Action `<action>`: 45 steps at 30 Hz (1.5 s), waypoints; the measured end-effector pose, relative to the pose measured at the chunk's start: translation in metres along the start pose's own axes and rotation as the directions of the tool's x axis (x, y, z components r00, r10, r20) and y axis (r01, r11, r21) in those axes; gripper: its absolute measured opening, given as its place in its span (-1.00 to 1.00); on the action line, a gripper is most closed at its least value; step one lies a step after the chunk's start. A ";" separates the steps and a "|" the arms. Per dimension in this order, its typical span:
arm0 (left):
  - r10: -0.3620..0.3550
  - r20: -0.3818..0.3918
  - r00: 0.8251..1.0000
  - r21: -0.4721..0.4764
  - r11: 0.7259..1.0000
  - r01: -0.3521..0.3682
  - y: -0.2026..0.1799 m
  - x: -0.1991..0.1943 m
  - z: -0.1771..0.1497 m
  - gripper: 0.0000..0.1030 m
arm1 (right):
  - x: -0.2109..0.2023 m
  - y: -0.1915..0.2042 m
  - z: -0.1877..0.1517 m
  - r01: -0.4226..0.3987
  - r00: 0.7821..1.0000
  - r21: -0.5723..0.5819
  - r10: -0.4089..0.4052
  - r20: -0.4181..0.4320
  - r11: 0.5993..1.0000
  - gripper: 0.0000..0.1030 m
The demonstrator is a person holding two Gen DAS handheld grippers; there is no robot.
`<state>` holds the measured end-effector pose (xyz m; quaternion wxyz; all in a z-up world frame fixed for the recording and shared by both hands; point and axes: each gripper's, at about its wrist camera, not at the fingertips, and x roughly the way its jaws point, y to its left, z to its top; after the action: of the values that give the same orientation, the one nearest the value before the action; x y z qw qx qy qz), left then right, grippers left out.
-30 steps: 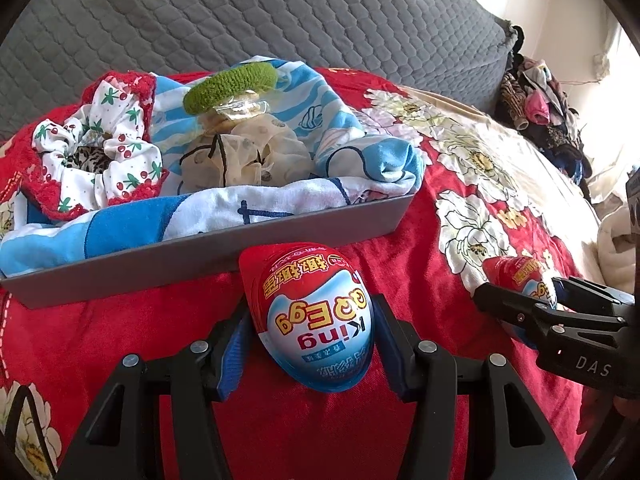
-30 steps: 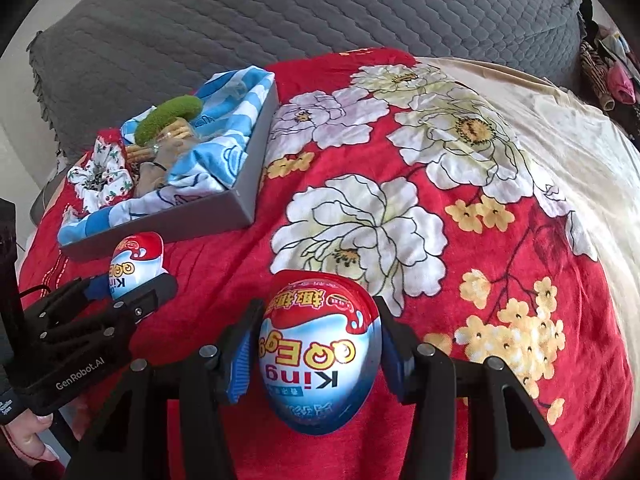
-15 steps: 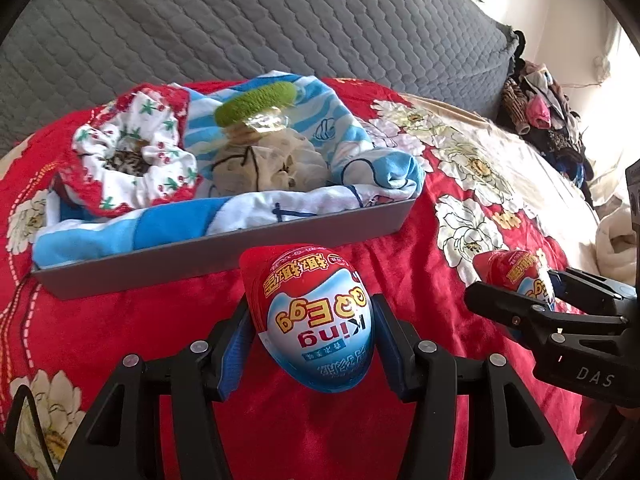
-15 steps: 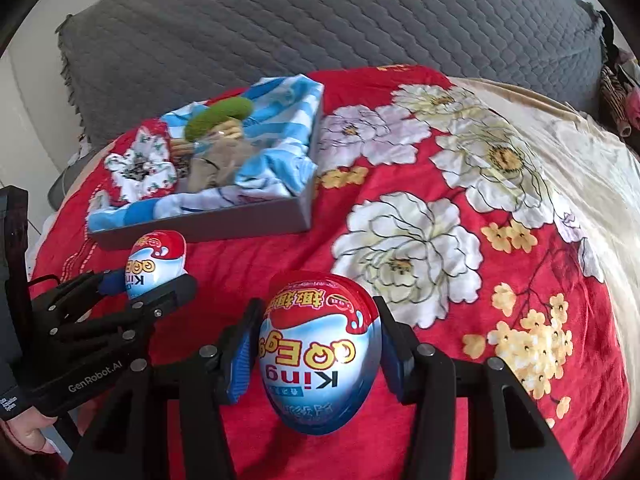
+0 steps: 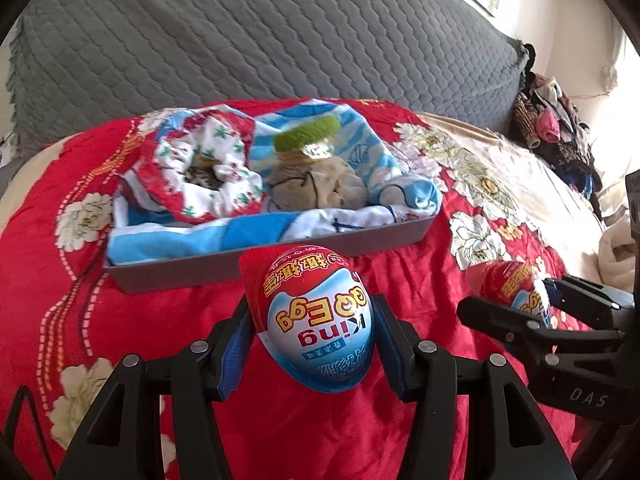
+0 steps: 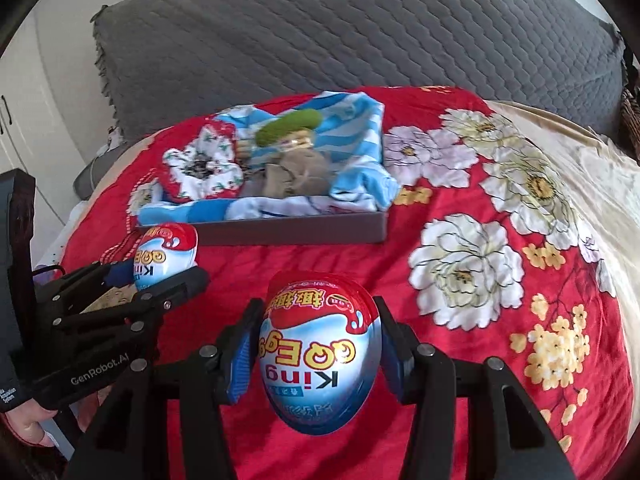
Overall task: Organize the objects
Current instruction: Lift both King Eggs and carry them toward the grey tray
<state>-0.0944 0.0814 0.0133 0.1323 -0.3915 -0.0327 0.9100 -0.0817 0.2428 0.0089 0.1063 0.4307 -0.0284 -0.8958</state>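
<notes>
Left wrist view shows the left gripper [image 5: 312,340] with its blue-padded fingers [image 5: 234,350] clamped on the sides of a red, white and blue toy egg [image 5: 316,320], held clear above the red floral bedspread [image 5: 400,420]. The right wrist view shows the same on the other side: the right gripper [image 6: 318,354] grips a second egg [image 6: 320,352] of the same print.

Take the grey tray [image 5: 256,256] as the landmark. It lies on the bedspread straight ahead of both grippers, and both eggs hang just short of its near wall, not yet over it. The left-hand egg is near the tray's middle in its own view; the second egg sits off the tray's right corner.

As for progress, the tray already holds a blue and white striped cloth [image 5: 400,196], a red-edged floral scrunchie [image 5: 208,176], a beige fabric bundle [image 5: 320,188] and a green hair band [image 5: 308,134]. I judge the eggs to be what remains: both are picked up, and carrying them over the wall and setting them down is still to do.

The cloth spills to the tray's near edge and fills most of the floor, so free space for two eggs looks scarce; they may have to rest on fabric and could roll. Behind the tray stands a grey quilted headboard [image 5: 240,40]; to its far right lies a clothes heap [image 5: 556,128], well apart. Nothing blocks the short path to the tray.
</notes>
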 end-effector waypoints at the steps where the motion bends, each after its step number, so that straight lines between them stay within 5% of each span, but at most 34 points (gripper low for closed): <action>1: 0.003 0.004 1.000 -0.002 1.000 -0.003 0.001 -0.002 0.001 0.12 | -0.001 0.004 0.000 0.000 1.000 -0.005 0.000 0.004 1.000 0.02; 24: 0.060 0.083 0.995 -0.041 0.998 -0.057 0.041 -0.055 0.019 0.12 | -0.028 0.056 0.034 -0.040 0.994 -0.045 0.044 0.097 0.998 0.02; 45: 0.063 0.097 0.993 -0.059 0.997 -0.058 0.061 -0.040 0.048 0.12 | -0.004 0.071 0.070 -0.054 0.992 -0.074 0.063 0.111 0.996 0.02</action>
<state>-0.1159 0.0143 0.0641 0.0919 -0.3504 -0.0529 0.9306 -0.1218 0.1712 0.0661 0.1460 0.3740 -0.0152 -0.9158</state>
